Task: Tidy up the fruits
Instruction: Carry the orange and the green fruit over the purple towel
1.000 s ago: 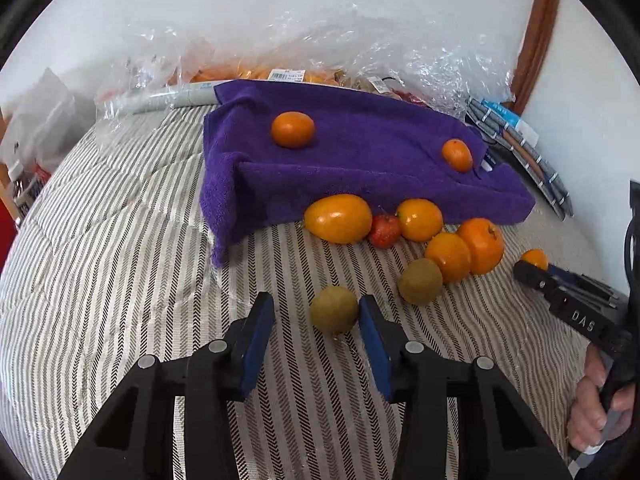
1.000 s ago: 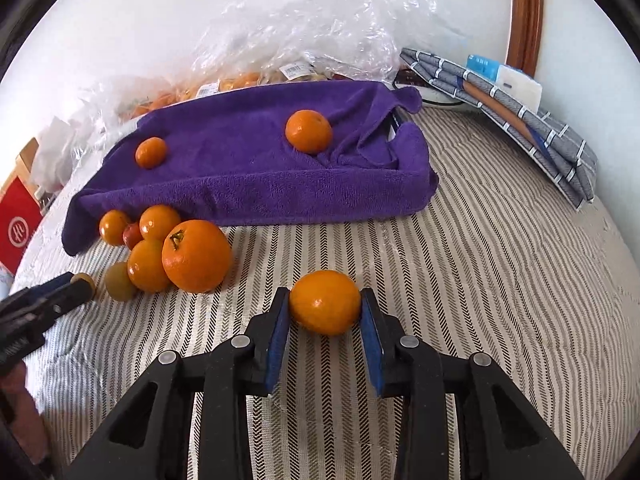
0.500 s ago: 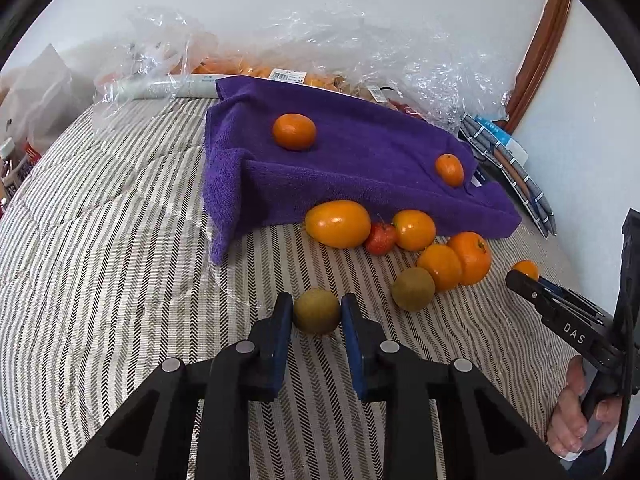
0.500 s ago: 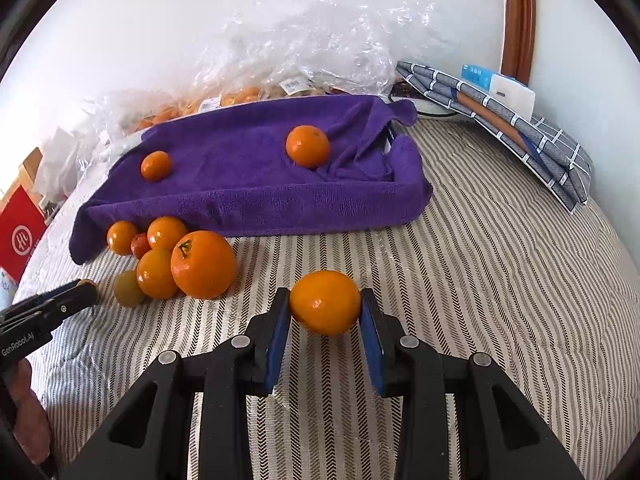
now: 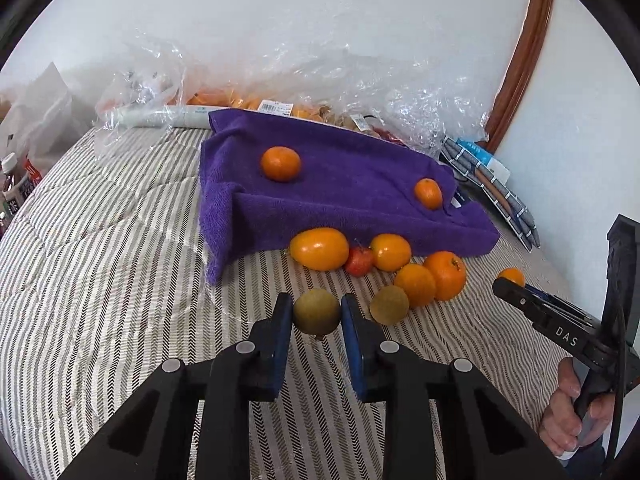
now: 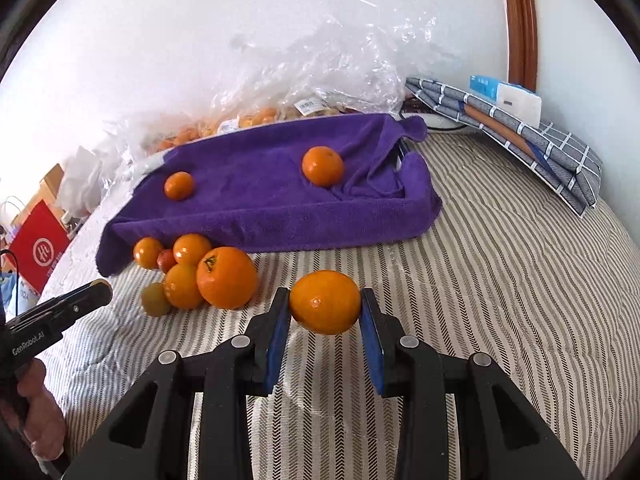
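My left gripper (image 5: 316,314) is shut on a green-brown kiwi (image 5: 317,312) and holds it just above the striped bedcover. My right gripper (image 6: 325,308) is shut on an orange mandarin (image 6: 325,302), lifted off the cover. A purple towel (image 5: 352,184) lies ahead with two mandarins on it (image 5: 281,163) (image 5: 428,193); it also shows in the right wrist view (image 6: 260,196). In front of the towel lies a cluster of fruit: a large orange persimmon (image 5: 319,249), a small red fruit (image 5: 359,261), several oranges and a second kiwi (image 5: 389,305).
Clear plastic bags of fruit (image 5: 304,92) lie behind the towel by the wall. Folded checked cloths (image 6: 520,136) sit at the far right. A red box (image 6: 38,248) and bottles (image 5: 14,184) stand at the left edge of the bed.
My left gripper closed on the kiwi and lifted it off the cover. My right gripper rose a little with its mandarin still held.
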### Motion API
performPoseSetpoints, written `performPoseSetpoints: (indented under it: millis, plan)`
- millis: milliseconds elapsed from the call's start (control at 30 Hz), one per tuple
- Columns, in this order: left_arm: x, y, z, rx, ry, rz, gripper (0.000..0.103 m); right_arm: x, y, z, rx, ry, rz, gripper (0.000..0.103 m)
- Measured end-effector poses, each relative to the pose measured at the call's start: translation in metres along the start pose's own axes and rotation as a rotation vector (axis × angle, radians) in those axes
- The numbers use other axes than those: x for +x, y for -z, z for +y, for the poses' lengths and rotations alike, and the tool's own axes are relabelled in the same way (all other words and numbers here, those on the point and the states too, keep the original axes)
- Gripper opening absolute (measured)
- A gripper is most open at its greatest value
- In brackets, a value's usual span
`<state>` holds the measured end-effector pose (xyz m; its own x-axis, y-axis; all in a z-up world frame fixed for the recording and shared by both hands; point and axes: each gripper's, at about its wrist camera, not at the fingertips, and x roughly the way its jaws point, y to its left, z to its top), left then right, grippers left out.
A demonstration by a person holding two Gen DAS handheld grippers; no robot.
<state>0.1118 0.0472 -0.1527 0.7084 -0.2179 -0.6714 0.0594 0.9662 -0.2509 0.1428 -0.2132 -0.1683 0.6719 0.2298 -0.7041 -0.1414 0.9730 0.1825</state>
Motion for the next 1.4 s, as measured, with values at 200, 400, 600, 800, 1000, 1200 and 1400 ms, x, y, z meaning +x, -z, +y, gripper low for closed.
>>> performPoseSetpoints:
  millis: [200,400,600,800,1000,1200,1400]
  plan:
    - [-0.004,-0.004,0.002,-0.042,0.020,0.022,0.024,-0.003,-0.002,0.000,-0.006,-0.030,0.012,0.034]
    - [-0.013,-0.028,0.006,-0.066,0.012,-0.010,0.024,-0.023,-0.021,0.008,-0.038,-0.046,-0.045,0.034]
    - [-0.010,-0.061,0.016,-0.091,-0.030,-0.047,0.024,-0.024,-0.050,0.012,-0.056,-0.058,-0.089,0.034]
    - [0.013,-0.091,0.026,-0.128,-0.044,-0.063,0.024,0.003,-0.083,0.008,-0.054,-0.031,-0.105,0.034]
    - [0.050,-0.109,0.023,-0.114,-0.079,-0.074,0.024,0.041,-0.094,-0.002,-0.045,-0.014,-0.075,0.034]
    - [0.078,-0.097,0.027,-0.123,-0.086,-0.035,0.024,0.063,-0.087,-0.010,-0.026,-0.040,-0.017,0.034]
    - [0.088,-0.093,0.030,-0.130,-0.085,0.002,0.024,0.080,-0.080,-0.009,-0.025,-0.048,0.045,0.034]
